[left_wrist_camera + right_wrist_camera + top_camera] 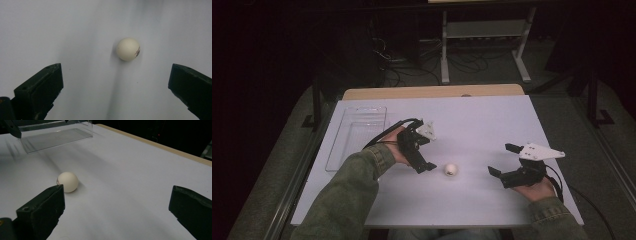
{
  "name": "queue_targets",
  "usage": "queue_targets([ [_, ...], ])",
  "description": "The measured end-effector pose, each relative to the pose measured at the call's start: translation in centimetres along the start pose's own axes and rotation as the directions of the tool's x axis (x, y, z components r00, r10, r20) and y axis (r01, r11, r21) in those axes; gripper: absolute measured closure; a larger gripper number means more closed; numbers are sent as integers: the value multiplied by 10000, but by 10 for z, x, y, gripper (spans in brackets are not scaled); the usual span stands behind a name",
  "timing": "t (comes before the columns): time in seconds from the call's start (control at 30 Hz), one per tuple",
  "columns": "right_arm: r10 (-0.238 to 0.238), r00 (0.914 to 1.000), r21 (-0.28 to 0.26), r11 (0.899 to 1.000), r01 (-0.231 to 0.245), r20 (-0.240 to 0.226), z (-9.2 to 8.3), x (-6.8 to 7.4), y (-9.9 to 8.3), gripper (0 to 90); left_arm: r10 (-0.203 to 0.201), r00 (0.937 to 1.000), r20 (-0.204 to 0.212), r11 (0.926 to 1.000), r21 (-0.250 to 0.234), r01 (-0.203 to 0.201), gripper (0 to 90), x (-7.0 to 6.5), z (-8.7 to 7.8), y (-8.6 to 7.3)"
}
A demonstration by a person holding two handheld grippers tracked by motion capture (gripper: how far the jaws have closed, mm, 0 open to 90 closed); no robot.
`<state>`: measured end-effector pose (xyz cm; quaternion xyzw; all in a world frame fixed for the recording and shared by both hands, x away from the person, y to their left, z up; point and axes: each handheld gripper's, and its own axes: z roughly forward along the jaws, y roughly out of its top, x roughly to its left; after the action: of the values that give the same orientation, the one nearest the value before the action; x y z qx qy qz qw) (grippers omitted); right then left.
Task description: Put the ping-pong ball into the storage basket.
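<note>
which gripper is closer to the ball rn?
Left. The left gripper sits just left of the white ball, jaws open toward it. The right gripper is farther off on the ball's right, also open.

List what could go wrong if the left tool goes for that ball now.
1. The ball is round and lies loose on the smooth white table, apart from both tools; one jaw touching first would likely send it rolling.
2. The left tool stands wide open with the ball beyond its jaw tips, so closing now would probably miss.
3. A nudged ball could roll toward the right tool.
</note>
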<state>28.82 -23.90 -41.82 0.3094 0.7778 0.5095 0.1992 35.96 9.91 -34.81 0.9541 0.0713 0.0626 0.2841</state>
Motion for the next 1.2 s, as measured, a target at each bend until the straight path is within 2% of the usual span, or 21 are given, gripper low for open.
queue_targets([
  [0.17, 47, 10000, 46, 10000, -47, 14, -1, 0, -1, 0, 84, 9998, 199, 9997, 212, -89, 0, 0, 9, 1],
  [0.43, 65, 10000, -14, 10000, -65, 54, -2, -1, -1, 0, 295, 9982, 517, 9993, 208, -306, 0, -3, 18, 7],
  [0.8, 45, 10000, -9, 10000, -45, 31, -2, 0, -1, 0, 459, 9971, 609, 9974, 521, -491, 0, -5, 30, 10],
  [1.2, 132, 9999, -30, 9999, -132, 67, -3, -2, -1, 0, 621, 9936, 945, 9944, 791, -697, 0, -6, 46, 14],
])
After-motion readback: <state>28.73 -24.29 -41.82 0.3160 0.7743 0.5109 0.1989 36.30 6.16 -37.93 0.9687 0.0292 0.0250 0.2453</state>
